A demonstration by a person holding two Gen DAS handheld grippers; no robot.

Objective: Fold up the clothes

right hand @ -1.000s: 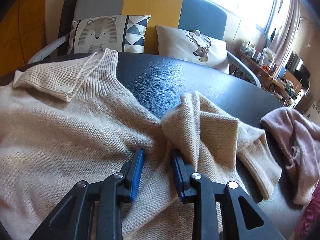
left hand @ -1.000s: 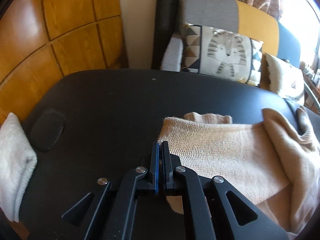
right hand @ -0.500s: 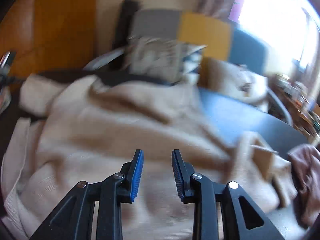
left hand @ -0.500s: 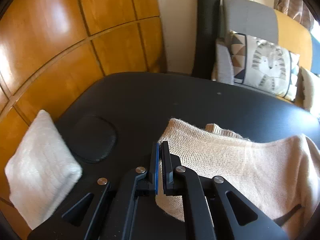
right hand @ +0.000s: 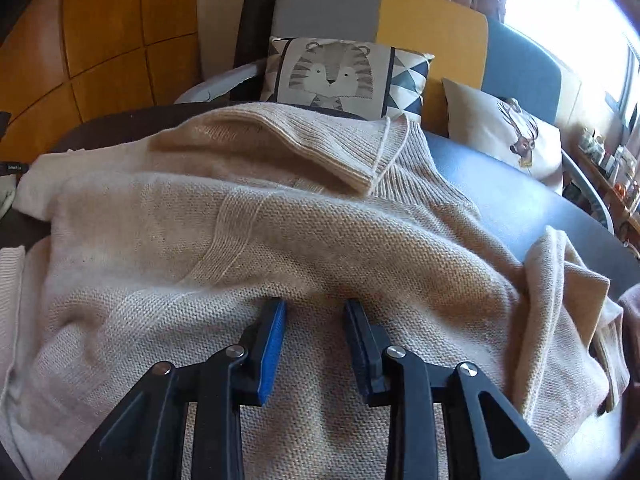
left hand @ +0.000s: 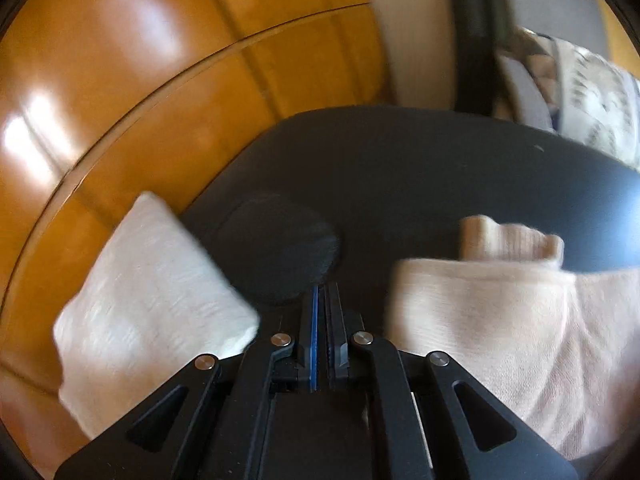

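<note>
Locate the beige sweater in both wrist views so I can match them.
Left wrist: beige sweater fills the lower right, beside the shut left gripper.
Right wrist: it spreads across the middle and bottom, under the open right gripper.
Shared landmark: the tiger cushion, blurred at upper right in the left view.

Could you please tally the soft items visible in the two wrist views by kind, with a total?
Beige sweater spread on the table: 1
Folded white cloth at the table's edge: 1
Pink garment, only partly in view: 1
Printed cushions, tiger and deer: 2
Total: 5
</note>
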